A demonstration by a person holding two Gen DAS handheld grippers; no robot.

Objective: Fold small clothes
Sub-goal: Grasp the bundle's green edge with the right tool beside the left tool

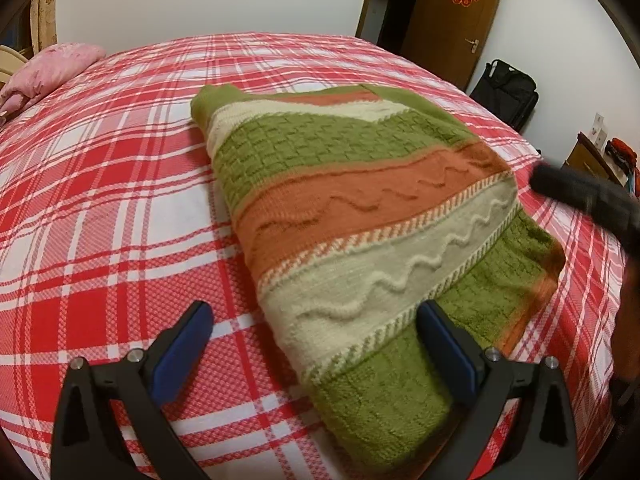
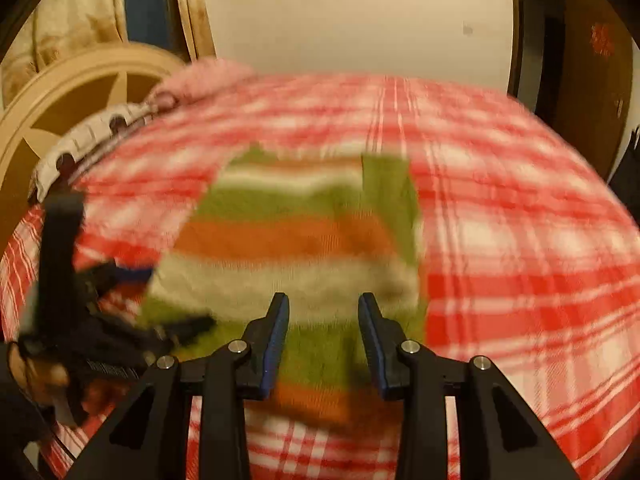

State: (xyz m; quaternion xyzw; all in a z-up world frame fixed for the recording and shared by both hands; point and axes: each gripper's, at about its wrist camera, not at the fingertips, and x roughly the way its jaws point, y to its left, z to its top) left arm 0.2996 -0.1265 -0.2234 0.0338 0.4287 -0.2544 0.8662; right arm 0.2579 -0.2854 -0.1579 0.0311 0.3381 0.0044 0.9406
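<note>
On the bed [image 1: 100, 208], mid-sheet, lies the folded sweater [image 1: 360, 216], with wide bare plaid all round it and a pink pillow [image 1: 48, 68] far off at the head. Tilted down over the sweater's near corner, the left gripper [image 1: 316, 324] gapes fully, pads clear of the knit, holding nothing. Over the sweater's near hem the right gripper [image 2: 323, 312] hangs part-open and empty. Chunky striped knit: green, orange, cream, with raised zigzags.
</note>
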